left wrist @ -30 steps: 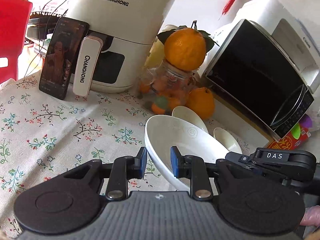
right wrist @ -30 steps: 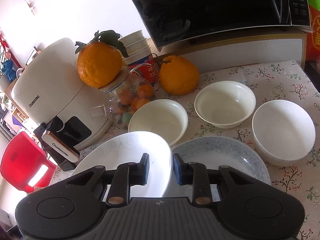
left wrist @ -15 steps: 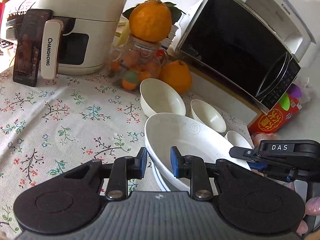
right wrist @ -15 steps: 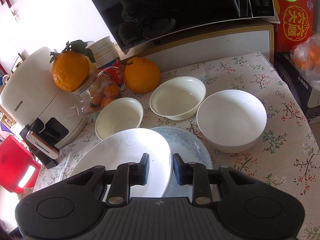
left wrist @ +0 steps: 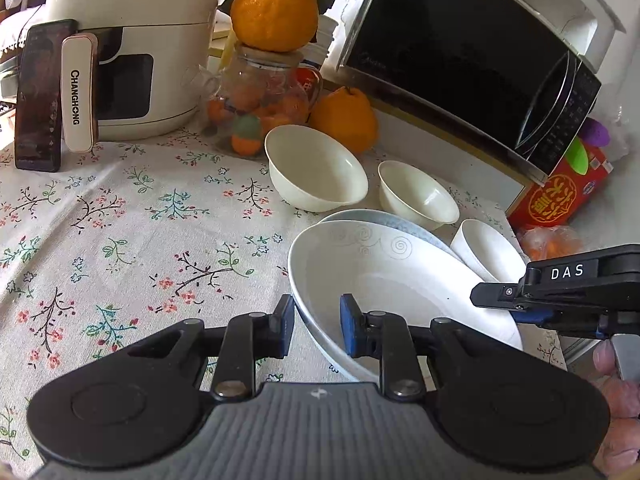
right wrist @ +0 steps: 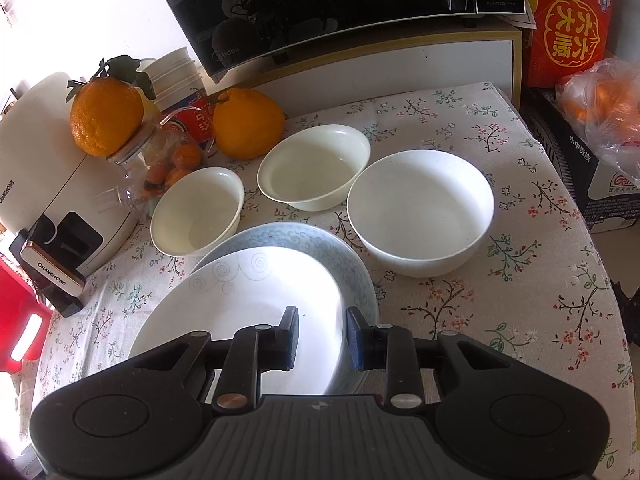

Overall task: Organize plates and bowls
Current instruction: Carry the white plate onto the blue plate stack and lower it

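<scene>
Two grippers hold one glossy white ceramic plate with faint grey spiral scrolls by opposite edges. The left gripper has its blue pads narrowly set across the plate's near rim, one pad outside and one inside. The right gripper straddles the opposite rim the same way, its jaws narrow on the thin edge. This shallow, smooth plate sits over a round plate with a blue-grey cloud pattern, which shows only as a crescent beyond it; whether the two fully touch cannot be told.

Three plain bowls stand behind on the surface, a cloth with small printed flowers and twigs: a small cream bowl, a wider cream bowl with a flared lip and a deep matte white bowl. In the left wrist view the deep bowl is partly hidden by the plate and the right gripper's black body.

Further back stand a clear glass jar holding small fruit, topped by a dimpled orange with leaves, a second orange, a white air fryer and a black-fronted microwave, cut off at the frame. Fingers show blurred at the lower right edge.
</scene>
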A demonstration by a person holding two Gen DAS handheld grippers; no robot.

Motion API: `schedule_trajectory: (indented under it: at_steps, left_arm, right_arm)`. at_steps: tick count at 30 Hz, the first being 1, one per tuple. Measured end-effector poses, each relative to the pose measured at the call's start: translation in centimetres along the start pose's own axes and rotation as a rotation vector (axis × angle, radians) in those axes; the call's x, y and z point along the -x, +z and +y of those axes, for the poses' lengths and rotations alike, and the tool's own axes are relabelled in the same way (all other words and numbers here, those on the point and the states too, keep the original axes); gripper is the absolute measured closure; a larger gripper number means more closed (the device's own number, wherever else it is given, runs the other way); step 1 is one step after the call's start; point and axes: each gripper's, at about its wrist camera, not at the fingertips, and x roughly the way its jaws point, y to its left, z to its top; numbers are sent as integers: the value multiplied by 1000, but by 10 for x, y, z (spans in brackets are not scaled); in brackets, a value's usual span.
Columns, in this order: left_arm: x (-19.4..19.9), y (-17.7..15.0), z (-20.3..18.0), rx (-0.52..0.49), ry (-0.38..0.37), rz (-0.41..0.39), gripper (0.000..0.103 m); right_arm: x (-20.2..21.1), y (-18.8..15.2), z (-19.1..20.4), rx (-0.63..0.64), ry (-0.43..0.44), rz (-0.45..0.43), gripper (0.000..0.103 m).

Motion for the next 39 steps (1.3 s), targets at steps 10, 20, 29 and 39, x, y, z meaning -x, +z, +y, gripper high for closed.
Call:
schedule_trajectory:
  at_steps: [10,20,29,39]
  left_arm:
    - [-5,-2,-6,-50,28,7,83]
    - [-7,-5,-10,-108,63,-5,84]
    - [-11,-6,-11,-133,76,-15,84]
    - [-11,-5,-11,-143,84,-9,85]
  right_arm:
    - [-4,-2,1,32,-52,20,78]
    - [-6,-6,14,128,-120,2,78]
    - [-9,-4,18,154,-153,1,79]
    - [-11,-2,17,138,-157,0,80]
